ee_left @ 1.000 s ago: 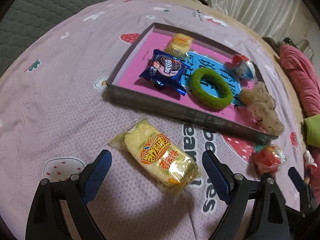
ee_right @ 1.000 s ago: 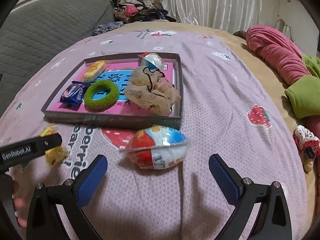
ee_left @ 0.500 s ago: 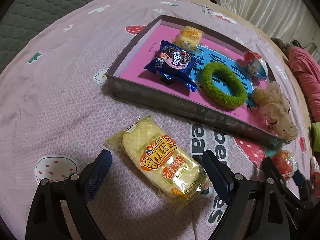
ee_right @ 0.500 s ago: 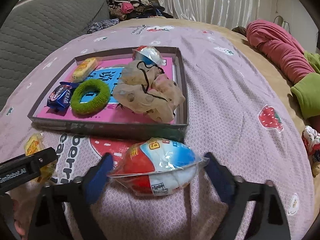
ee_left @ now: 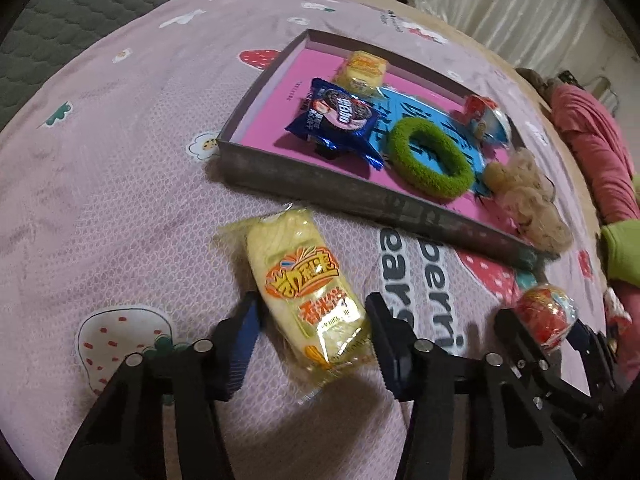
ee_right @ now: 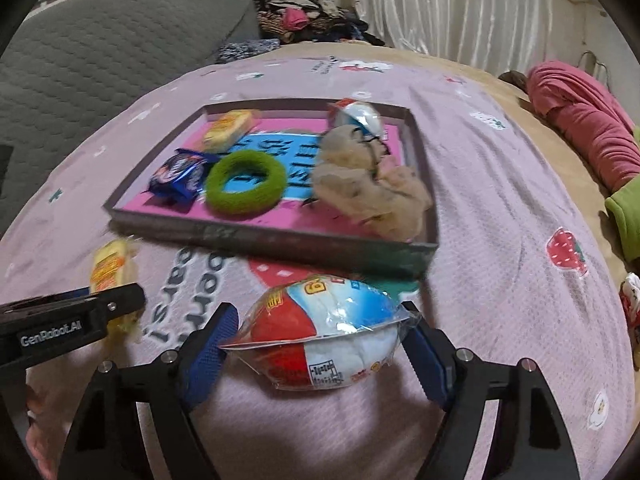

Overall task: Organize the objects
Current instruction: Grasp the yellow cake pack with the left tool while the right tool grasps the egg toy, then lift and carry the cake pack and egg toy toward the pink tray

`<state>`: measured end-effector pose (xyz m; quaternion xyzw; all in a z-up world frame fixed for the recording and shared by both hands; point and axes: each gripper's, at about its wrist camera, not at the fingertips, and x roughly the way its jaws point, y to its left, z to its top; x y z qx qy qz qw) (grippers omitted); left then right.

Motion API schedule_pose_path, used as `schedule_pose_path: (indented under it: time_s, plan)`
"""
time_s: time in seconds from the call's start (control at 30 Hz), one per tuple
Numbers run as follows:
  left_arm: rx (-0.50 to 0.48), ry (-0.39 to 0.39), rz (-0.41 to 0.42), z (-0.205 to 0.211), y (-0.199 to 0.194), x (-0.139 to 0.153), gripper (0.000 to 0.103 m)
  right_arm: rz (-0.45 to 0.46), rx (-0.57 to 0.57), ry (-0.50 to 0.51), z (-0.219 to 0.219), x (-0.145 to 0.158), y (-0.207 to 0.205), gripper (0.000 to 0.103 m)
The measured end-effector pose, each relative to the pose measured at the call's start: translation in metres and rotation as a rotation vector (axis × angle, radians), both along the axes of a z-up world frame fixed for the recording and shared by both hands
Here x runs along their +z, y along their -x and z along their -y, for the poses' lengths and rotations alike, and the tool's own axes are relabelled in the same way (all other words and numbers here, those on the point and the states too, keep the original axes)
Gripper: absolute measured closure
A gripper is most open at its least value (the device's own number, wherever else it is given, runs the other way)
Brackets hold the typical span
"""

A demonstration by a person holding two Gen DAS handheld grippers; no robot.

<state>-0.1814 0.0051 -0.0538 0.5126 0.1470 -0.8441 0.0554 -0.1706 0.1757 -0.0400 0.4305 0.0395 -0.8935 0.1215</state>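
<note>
1. In the left wrist view, the left hand-held gripper (ee_left: 312,322) is seen low over the pink bedspread (ee_left: 120,184). A yellow snack packet (ee_left: 306,292) lies lengthwise between its two blue-padded fingers (ee_left: 244,332). The jaws have just been closing around it; both pads now sit right against the packet's sides near its lower end, and the packet is taken as pinched, while it lies on the bedspread.

2. Beyond the packet, a shallow grey tray (ee_left: 360,196) with a pink floor is set on the bedspread. A blue biscuit packet (ee_left: 336,118), a green fuzzy ring (ee_left: 430,158), a small yellow packet (ee_left: 362,72), a red-and-blue wrapped egg (ee_left: 486,118) and a beige scrunchie (ee_left: 528,200) are held in it.

3. At the right edge of that view, the right hand-held gripper (ee_left: 546,326) is seen closed around a second wrapped egg toy (ee_left: 546,312).

4. In the right wrist view, the egg toy (ee_right: 324,336) in red, white and blue wrapping lies crosswise between the right gripper's (ee_right: 320,344) fingers (ee_right: 208,344), just in front of the tray's (ee_right: 280,240) near wall. The jaws have just been closing; both pads are pressed against the wrapper's ends.

5. At the left of this view, the left gripper's black finger (ee_right: 80,316) is seen against the yellow packet (ee_right: 110,268), well apart from the egg toy.
</note>
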Motion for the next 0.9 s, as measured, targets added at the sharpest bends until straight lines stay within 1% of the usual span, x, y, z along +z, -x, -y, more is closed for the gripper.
schedule_pose_path:
  time_s: [0.13, 0.27, 0.4, 0.43, 0.63, 0.8, 0.9]
  plan:
    - [-0.052, -0.023, -0.024, 0.005, -0.010, 0.001, 0.061, 0.000, 0.025, 0.011, 0.008, 0.002, -0.013, 0.022]
    - [-0.097, -0.037, -0.040, 0.009, -0.019, 0.002, 0.063, 0.002, 0.034, 0.037, 0.010, 0.003, -0.029, 0.022]
    - [-0.137, 0.009, -0.055, 0.006, -0.029, 0.006, 0.063, 0.001, 0.035, 0.057, 0.010, 0.005, -0.042, 0.022]
    - [-0.142, 0.030, -0.056, 0.005, -0.032, 0.006, 0.063, 0.002, 0.035, 0.059, 0.010, 0.005, -0.045, 0.022]
    - [-0.151, 0.094, -0.085, 0.006, -0.051, 0.015, 0.063, -0.012, 0.029, 0.077, 0.010, 0.012, -0.061, 0.022]
    - [-0.151, 0.105, -0.122, 0.009, -0.069, 0.031, 0.063, -0.043, 0.020, 0.082, 0.008, 0.028, -0.073, 0.022]
    - [-0.154, 0.117, -0.155, 0.008, -0.082, 0.047, 0.063, -0.061, 0.015, 0.082, 0.007, 0.042, -0.082, 0.022]
